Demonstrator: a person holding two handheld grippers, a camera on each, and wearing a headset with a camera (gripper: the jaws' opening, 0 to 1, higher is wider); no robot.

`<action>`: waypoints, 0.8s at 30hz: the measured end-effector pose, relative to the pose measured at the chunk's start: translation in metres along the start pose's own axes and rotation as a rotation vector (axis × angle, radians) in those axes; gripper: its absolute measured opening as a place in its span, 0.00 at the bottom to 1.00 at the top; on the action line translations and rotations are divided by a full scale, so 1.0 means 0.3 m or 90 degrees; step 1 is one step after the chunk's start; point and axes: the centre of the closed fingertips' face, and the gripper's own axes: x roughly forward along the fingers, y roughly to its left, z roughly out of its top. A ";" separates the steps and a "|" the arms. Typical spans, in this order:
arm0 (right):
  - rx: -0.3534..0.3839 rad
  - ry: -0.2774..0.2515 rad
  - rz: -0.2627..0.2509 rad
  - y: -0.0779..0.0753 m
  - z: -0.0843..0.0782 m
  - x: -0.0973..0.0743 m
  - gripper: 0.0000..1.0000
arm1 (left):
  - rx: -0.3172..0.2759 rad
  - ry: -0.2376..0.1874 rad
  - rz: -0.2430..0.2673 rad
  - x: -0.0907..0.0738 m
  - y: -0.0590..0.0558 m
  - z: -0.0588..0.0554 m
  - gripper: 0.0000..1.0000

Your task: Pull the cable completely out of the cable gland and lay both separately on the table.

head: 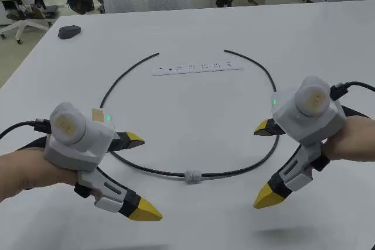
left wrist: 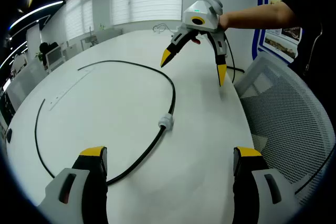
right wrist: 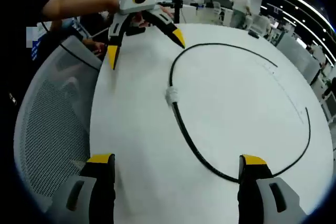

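Your left gripper [head: 147,177] and right gripper [head: 258,167] gaped empty; the limp black cable [head: 146,171] seemed best pinched beside its white plastic gland [head: 192,175].

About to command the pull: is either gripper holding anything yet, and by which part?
Nothing is held. The left gripper and right gripper are both open above the table; the cable, threaded through the cable gland, lies untouched between them.

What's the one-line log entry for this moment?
left gripper: jaws open, empty | right gripper: jaws open, empty | cable: on table, through gland | stage: before grasp
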 end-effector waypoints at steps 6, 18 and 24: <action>-0.011 0.013 -0.007 -0.009 -0.013 -0.008 0.99 | -0.009 -0.006 -0.002 0.001 -0.005 0.006 0.99; -0.006 0.014 -0.009 -0.006 -0.021 -0.015 0.99 | -0.031 -0.017 0.004 -0.007 -0.001 0.011 0.99; -0.020 0.009 -0.017 -0.006 0.002 -0.008 0.99 | -0.036 -0.038 0.012 -0.005 0.008 0.021 0.99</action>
